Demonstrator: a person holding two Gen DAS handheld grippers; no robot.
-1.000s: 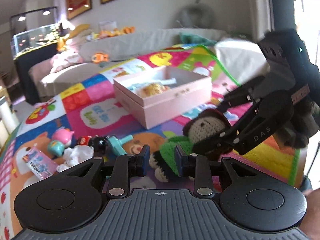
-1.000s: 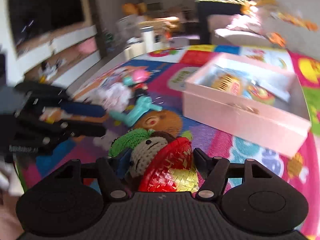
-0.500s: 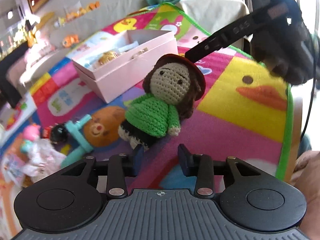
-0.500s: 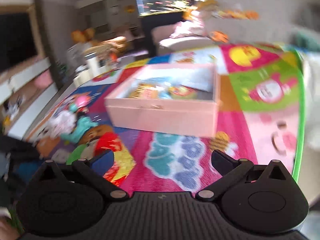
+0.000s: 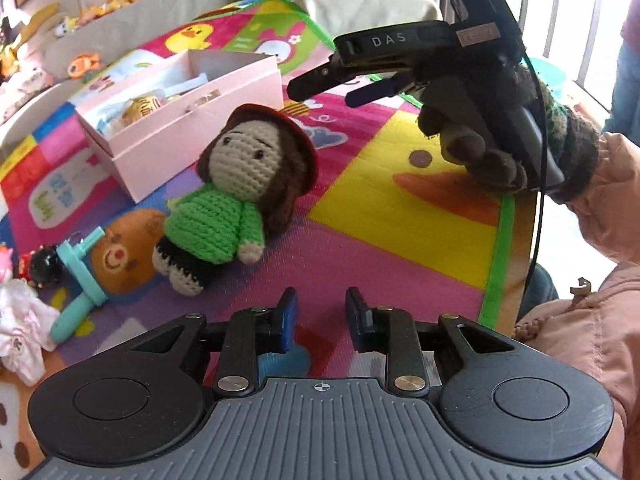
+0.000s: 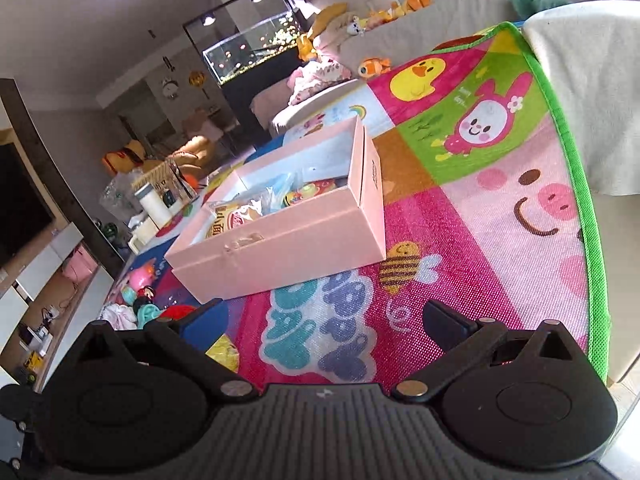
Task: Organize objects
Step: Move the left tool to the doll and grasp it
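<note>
Right gripper (image 6: 324, 320) has let go of the crochet doll (image 5: 236, 200) and pulled up and away since a second ago; its jaws now stand wide apart with nothing between them, hanging above the mat near the pink box (image 6: 288, 240). Left gripper (image 5: 318, 314) has backed off too: jaws a narrow gap apart, empty, hovering short of the doll's feet. Doll now lies on its back on the play mat (image 5: 400, 240), head just beside the box corner, not in it. Progress looks partial: box already holds a snack packet (image 6: 236, 216) and some small colourful bits, hard to name; doll, teal handled toy (image 5: 80, 280), small black-and-red figure (image 5: 40, 268) and white-pink cloth bundle (image 5: 20, 320) remain loose on the mat, so most sorting is likely left. Materials: doll is soft crochet yarn, green sweater, brown hair, red brimmed hat, squashy and easy to pinch at the body. Box is rigid pink card, rectangular, lid off, straight walls. Mat is woven-textured, bright cartoon print, green edging. Teal toy looks hard smooth plastic. In the left view, right gripper (image 5: 320, 80) shows black, held by a gloved hand (image 5: 480, 152).
</note>
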